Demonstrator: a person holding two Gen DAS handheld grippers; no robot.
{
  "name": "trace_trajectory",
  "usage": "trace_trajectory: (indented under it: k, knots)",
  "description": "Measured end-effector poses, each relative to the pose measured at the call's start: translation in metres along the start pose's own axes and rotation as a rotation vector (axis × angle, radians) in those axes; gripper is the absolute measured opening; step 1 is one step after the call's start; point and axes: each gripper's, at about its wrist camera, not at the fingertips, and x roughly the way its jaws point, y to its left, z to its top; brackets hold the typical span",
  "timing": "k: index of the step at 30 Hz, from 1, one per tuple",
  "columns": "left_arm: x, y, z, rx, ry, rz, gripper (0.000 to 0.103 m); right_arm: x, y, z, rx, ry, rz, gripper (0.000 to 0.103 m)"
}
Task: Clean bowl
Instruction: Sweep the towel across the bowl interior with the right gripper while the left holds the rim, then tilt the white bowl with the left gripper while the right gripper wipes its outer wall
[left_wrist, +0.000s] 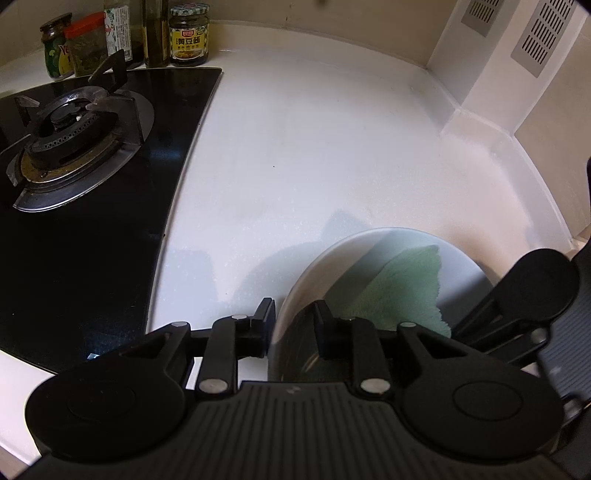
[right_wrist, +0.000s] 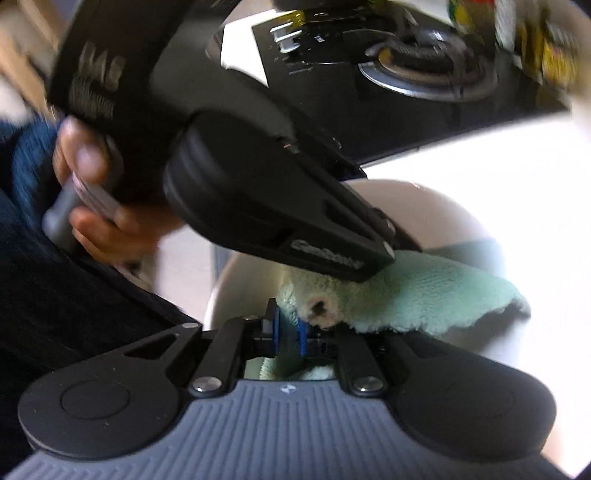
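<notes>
Taking the white bowl (left_wrist: 373, 258) as the landmark: it sits on the pale countertop (left_wrist: 295, 147), with the black gas hob (left_wrist: 92, 184) off to its left in the left wrist view and a row of jars (left_wrist: 188, 35) well beyond that, against the wall. The left gripper (left_wrist: 293, 325) straddles the bowl's near rim, one finger outside the wall and one inside, closed on the rim so that it braces the bowl; the person's hand (right_wrist: 96, 192) on its handle shows in the right wrist view, above and left of the bowl. Inside the bowl lies a mint-green cloth (right_wrist: 424, 291), fluffy and loosely folded, spread across the hollow with one edge draping toward the far rim. The right gripper (right_wrist: 288, 334) has its jaws pinched tight on a bunched corner of that cloth at the bowl's near side. I judge this to be the wiping itself, bowl held and cloth driven; how much of the inner surface has been covered cannot be told, since the cloth hides most of it. To do it well, the left grip should stay firm and low on the rim so the bowl neither spins nor tips, while the right sweeps the cloth round the inner wall with light downward pressure, keeping clear of the left finger that sits inside. The right view is smeared with motion, so fine detail of soiling is not readable.
</notes>
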Motion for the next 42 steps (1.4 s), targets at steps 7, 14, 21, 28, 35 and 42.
trace_trajectory:
  k: [7, 14, 21, 28, 35, 42]
  knots:
    - [0.002, -0.002, 0.003, 0.012, 0.012, 0.011, 0.031, -0.048, 0.027, -0.029, -0.026, -0.108, 0.203, 0.008]
    - [0.001, 0.002, 0.008, 0.013, 0.049, -0.002, 0.024, -0.096, 0.07, -0.062, -0.14, 0.145, -0.145, 0.008]
    - [-0.012, -0.006, 0.002, 0.109, 0.022, 0.047, 0.016, -0.137, 0.065, -0.035, -0.118, 0.057, -0.636, 0.008]
    - [-0.013, -0.01, 0.0, 0.138, 0.002, 0.077, 0.019, -0.077, 0.015, 0.038, -0.27, 0.052, -0.549, 0.008]
    - [-0.011, -0.011, -0.003, 0.138, -0.01, 0.088, 0.021, -0.042, -0.031, 0.075, -0.374, 0.19, -0.489, 0.008]
    - [-0.008, -0.012, -0.003, 0.133, -0.009, 0.081, 0.027, -0.035, -0.022, 0.028, -0.377, 0.211, -0.499, 0.008]
